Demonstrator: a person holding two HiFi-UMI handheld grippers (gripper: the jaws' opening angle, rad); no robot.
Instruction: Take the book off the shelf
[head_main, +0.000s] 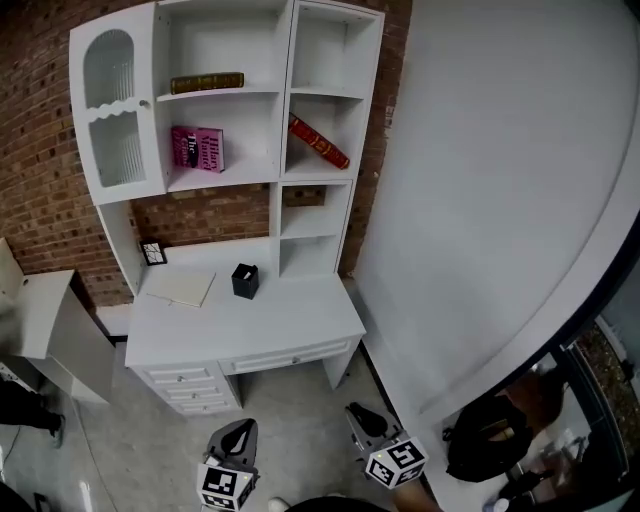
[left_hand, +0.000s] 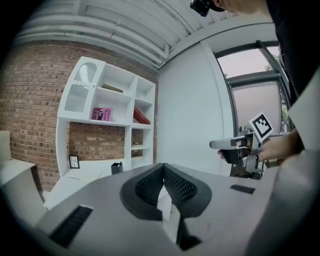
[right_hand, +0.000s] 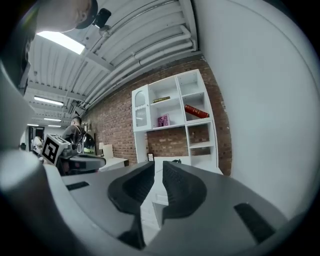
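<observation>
A white shelf unit (head_main: 280, 100) stands against a brick wall. On it a red book (head_main: 319, 141) leans in the right bay, a pink book (head_main: 198, 148) stands in the middle bay, and an olive book (head_main: 207, 83) lies flat above it. Both grippers are far from the shelf, low over the floor in front of the desk. My left gripper (head_main: 236, 438) (left_hand: 164, 167) is shut and empty, its tips touching. On my right gripper (head_main: 366, 418) (right_hand: 158, 165) the jaws stand a narrow gap apart with nothing between them. The red book (right_hand: 196, 111) shows in the right gripper view.
On the white desk (head_main: 300, 320) with drawers lie a notebook (head_main: 180, 288), a black pen holder (head_main: 245, 281) and a small frame (head_main: 153, 253). A grey wall (head_main: 500, 200) runs along the right. A white cabinet (head_main: 50, 330) stands at left. A person with a backpack (right_hand: 80, 135) is in the background.
</observation>
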